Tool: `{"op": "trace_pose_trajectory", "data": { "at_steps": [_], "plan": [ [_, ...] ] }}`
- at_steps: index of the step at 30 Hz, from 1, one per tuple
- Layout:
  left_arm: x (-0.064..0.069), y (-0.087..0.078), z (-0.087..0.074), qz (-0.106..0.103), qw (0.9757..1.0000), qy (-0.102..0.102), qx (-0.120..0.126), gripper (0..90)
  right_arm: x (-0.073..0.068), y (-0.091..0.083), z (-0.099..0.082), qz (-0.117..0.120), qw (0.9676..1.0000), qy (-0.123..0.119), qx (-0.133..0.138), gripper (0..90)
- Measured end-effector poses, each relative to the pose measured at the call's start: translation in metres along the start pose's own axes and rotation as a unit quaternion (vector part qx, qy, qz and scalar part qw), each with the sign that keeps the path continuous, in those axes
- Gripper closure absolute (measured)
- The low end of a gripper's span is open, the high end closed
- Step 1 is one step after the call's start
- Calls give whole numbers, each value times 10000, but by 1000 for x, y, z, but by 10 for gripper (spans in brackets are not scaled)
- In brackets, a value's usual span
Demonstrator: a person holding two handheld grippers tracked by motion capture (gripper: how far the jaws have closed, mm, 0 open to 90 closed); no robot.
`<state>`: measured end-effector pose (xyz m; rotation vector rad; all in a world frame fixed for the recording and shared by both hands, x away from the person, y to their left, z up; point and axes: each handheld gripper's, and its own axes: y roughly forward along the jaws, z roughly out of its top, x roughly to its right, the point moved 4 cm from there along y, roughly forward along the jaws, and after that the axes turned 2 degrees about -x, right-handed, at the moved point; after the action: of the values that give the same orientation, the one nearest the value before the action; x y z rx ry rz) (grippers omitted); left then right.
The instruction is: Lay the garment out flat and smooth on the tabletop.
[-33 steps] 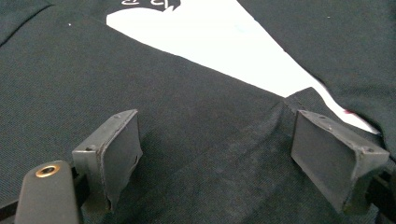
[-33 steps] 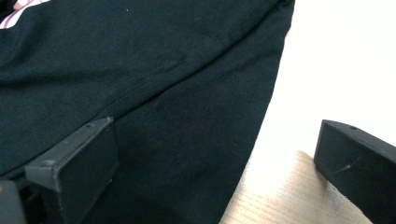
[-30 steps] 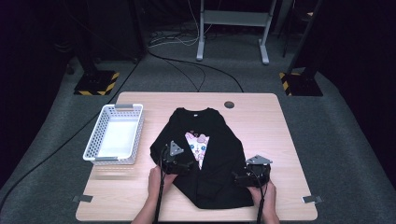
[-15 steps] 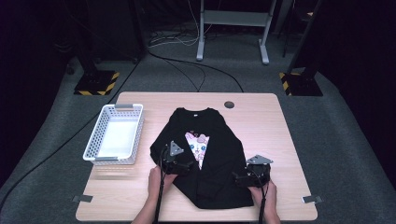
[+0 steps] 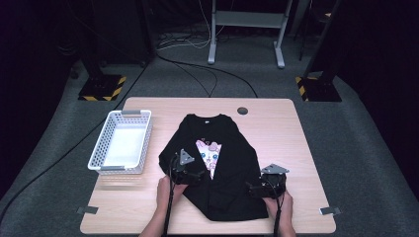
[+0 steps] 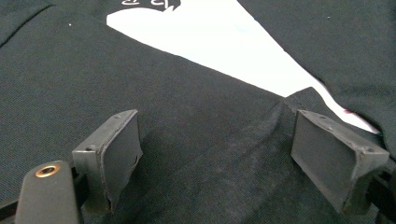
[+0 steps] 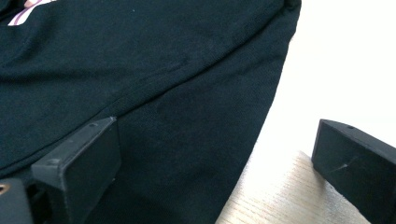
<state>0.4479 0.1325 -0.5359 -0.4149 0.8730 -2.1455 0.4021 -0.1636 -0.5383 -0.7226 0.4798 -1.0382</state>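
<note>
Nothing moved since earlier | both grippers, left gripper (image 5: pixel 196 176) and right gripper (image 5: pixel 256 189), released over shirt (image 5: pixel 232 148) | soft, light; we'd pinch its near hem.

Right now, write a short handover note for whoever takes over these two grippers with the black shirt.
Left gripper: jaws open, resting on the shirt beside its white print, gripping nothing.
Right gripper: jaws open, straddling the shirt's right edge, one jaw over cloth, one over bare table.
Shirt: mid-table, both sides already folded inward over the front.
Basket: white, to the left of the shirt, nothing in it.
Left to do: probably close on the lower part, finish folding, then move the shirt to the basket.
</note>
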Motion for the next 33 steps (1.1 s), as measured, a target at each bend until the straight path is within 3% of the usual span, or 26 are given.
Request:
{"op": "trace_pose_trajectory", "data": {
  "at_steps": [15, 21, 26, 28, 30, 33],
  "plan": [
    [1, 0, 0, 8, 10000, -44, -4, 156, -1, -1, 0, 31, 10000, -42, 40, 42],
    [7, -1, 6, -123, 9996, -221, -158, 43, 0, -1, 0, 23, 10000, -24, 39, 43],
    [24, -2, 22, -71, 9998, -142, -91, 172, 0, -1, 0, 17, 10000, -7, 46, 49],
    [29, 2, 27, -165, 9996, -179, -113, 210, 0, -2, 0, 13, 10000, -8, 50, 51],
    [32, 5, 28, -64, 9995, -198, -244, 290, 0, -2, 0, 4, 10000, -5, 65, 58],
    [34, 9, 24, -91, 9987, -227, -445, 388, 1, -2, 0, -5, 10000, 1, 81, 70]
  ]
}}
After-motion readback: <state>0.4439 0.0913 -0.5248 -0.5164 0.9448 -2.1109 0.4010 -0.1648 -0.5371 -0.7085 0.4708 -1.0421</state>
